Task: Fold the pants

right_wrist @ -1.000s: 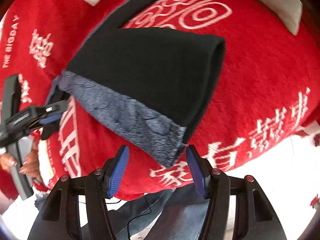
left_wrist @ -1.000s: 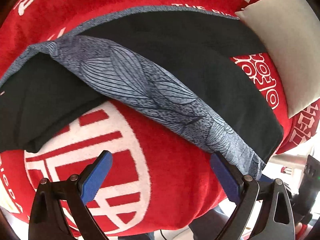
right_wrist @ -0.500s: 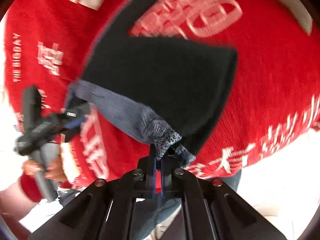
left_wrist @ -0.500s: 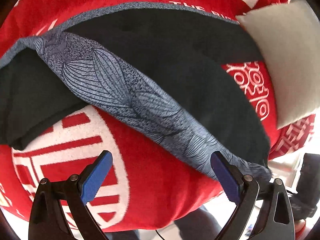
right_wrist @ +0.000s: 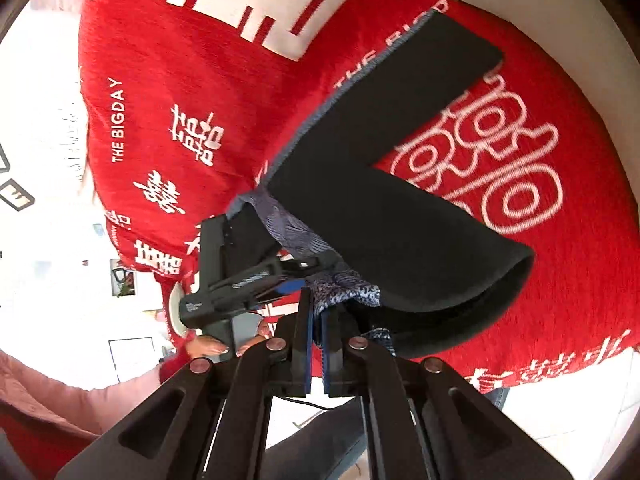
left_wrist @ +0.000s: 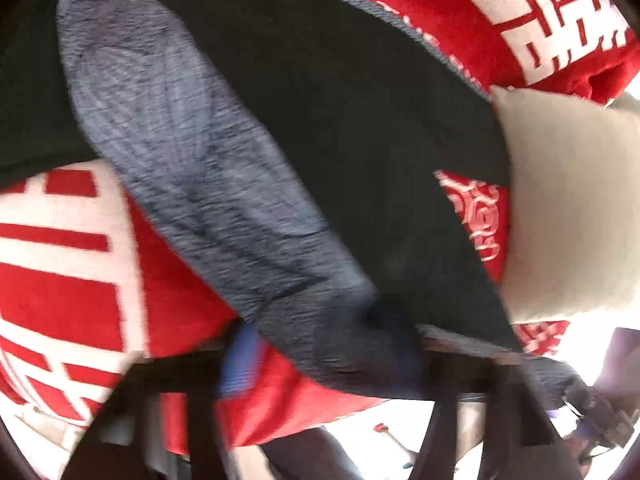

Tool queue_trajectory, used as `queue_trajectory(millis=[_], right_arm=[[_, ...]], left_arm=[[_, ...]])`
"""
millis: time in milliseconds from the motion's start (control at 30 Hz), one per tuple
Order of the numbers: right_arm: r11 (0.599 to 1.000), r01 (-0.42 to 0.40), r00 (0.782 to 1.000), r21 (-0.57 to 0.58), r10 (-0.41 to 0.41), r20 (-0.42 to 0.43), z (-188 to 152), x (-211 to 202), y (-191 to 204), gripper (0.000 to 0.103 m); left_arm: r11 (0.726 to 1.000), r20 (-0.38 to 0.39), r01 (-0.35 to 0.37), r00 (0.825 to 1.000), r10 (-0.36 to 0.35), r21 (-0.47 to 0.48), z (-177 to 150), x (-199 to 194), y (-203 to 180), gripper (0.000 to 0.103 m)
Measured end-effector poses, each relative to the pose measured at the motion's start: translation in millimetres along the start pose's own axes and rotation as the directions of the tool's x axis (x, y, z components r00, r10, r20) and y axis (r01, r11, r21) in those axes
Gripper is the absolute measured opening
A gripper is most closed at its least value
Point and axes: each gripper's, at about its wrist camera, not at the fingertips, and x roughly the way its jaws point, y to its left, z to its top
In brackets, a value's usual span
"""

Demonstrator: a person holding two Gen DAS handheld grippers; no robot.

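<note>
Black pants [right_wrist: 400,184] with a grey-blue leaf-patterned waistband [left_wrist: 208,184] lie on a red blanket [right_wrist: 200,80]. My right gripper [right_wrist: 320,344] is shut on the waistband's corner [right_wrist: 348,292] and lifts it, so the near leg curls up off the blanket. My left gripper [left_wrist: 324,344] sits at the waistband's near edge, its blue pads [left_wrist: 240,360] on either side of the fabric; the view is blurred. It also shows in the right wrist view [right_wrist: 296,284], close beside my right gripper, its fingers at the waistband.
The blanket carries white lettering and symbols. A grey-white cushion [left_wrist: 572,208] lies to the right of the pants. The blanket's near edge [right_wrist: 520,372] drops off to a bright floor. A hand in a pink sleeve [right_wrist: 208,348] holds the left gripper.
My right gripper has shut on the waistband corner and lifted it. My left gripper has moved in along the waistband toward the right gripper, and its jaws have narrowed around the fabric.
</note>
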Motion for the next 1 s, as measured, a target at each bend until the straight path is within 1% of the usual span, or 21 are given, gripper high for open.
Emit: queue_trajectory(millis=[33,67,167,300,367,400,467,567,633,733,767,800,833,867,900,933,967,1000], right_arm=[[1.0,0.005,1.0,-0.011,-0.006,-0.003,6.1,0.3,3.3,0.003],[1.0,0.01,1.0,-0.023,-0.01,-0.003,12.0,-1.1,5.4,0.003],[0.997,0.028,0.999,-0.066,-0.027,0.018,36.0,-10.1,12.7,0.003],[0.988,0.076,0.996,-0.137,-0.068,0.062,78.1,-23.1,21.2,0.003],[0.98,0.11,0.992,-0.168,-0.097,0.084,102.6,-25.6,24.1,0.003],[0.974,0.134,0.988,-0.181,-0.118,0.096,120.2,-25.1,24.5,0.003],[0.964,0.173,0.982,-0.202,-0.153,0.112,144.3,-20.8,23.7,0.003],[0.948,0.236,0.97,-0.212,-0.216,0.115,187.9,-3.0,12.6,0.003],[0.931,0.293,0.955,-0.217,-0.274,0.113,206.3,10.6,4.1,0.003],[0.907,0.363,0.932,-0.213,-0.351,0.092,235.4,36.8,-16.0,0.003],[0.897,0.388,0.922,-0.209,-0.379,0.083,245.3,46.8,-24.9,0.003],[0.894,0.398,0.917,-0.208,-0.39,0.076,250.5,52.6,-31.3,0.004],[0.89,0.409,0.912,-0.203,-0.403,0.069,255.3,58.2,-37.1,0.005],[0.883,0.426,0.904,-0.197,-0.422,0.065,259.8,63.5,-42.3,0.005],[0.876,0.443,0.896,-0.19,-0.44,0.062,263.1,66.6,-45.8,0.005],[0.873,0.45,0.892,-0.19,-0.447,0.062,264.1,67.6,-45.8,0.012],[0.87,0.452,0.892,-0.197,-0.448,0.07,264.1,66.7,-43.3,0.018],[0.862,0.461,0.887,-0.212,-0.452,0.089,262.4,64.1,-38.5,0.026]], left_arm=[[1.0,0.017,0.007,1.0,-0.007,0.003,2.4,-6.1,-3.3,0.022],[1.0,0.036,0.003,0.999,-0.004,0.014,4.9,-8.7,-9.8,0.019],[0.998,0.101,0.007,0.995,-0.014,0.07,17.6,-29.8,-30.1,0.018],[0.994,0.143,0.022,0.989,-0.037,0.107,48.4,-48.5,-48.6,0.018],[0.992,0.168,0.026,0.985,-0.046,0.123,69.0,-54.5,-59.1,0.018],[0.991,0.181,0.022,0.982,-0.047,0.133,79.6,-55.1,-65.4,0.018],[0.988,0.211,0.009,0.977,-0.042,0.153,104.1,-54.4,-76.8,0.018],[0.985,0.248,-0.039,0.969,-0.004,0.169,132.7,-50.1,-84.1,0.018],[0.976,0.276,-0.117,0.959,0.063,0.182,152.8,-41.9,-89.2,0.018],[0.963,0.281,-0.208,0.947,0.154,0.173,171.1,-35.5,-84.5,0.019],[0.961,0.279,-0.222,0.945,0.17,0.166,174.0,-36.3,-80.2,0.019],[0.961,0.279,-0.228,0.944,0.179,0.157,177.5,-37.9,-76.4,0.019],[0.96,0.284,-0.237,0.94,0.188,0.149,179.2,-41.3,-71.7,0.029],[0.957,0.293,-0.25,0.935,0.2,0.144,178.9,-44.6,-68.6,0.042],[0.951,0.317,-0.276,0.922,0.222,0.136,176.0,-49.8,-65.0,0.075],[0.944,0.352,-0.301,0.905,0.24,0.131,171.4,-54.9,-63.0,0.082],[0.938,0.374,-0.317,0.894,0.245,0.143,166.2,-57.5,-62.2,0.082],[0.927,0.37,-0.337,0.892,0.259,0.165,160.4,-56.8,-61.9,0.082]])
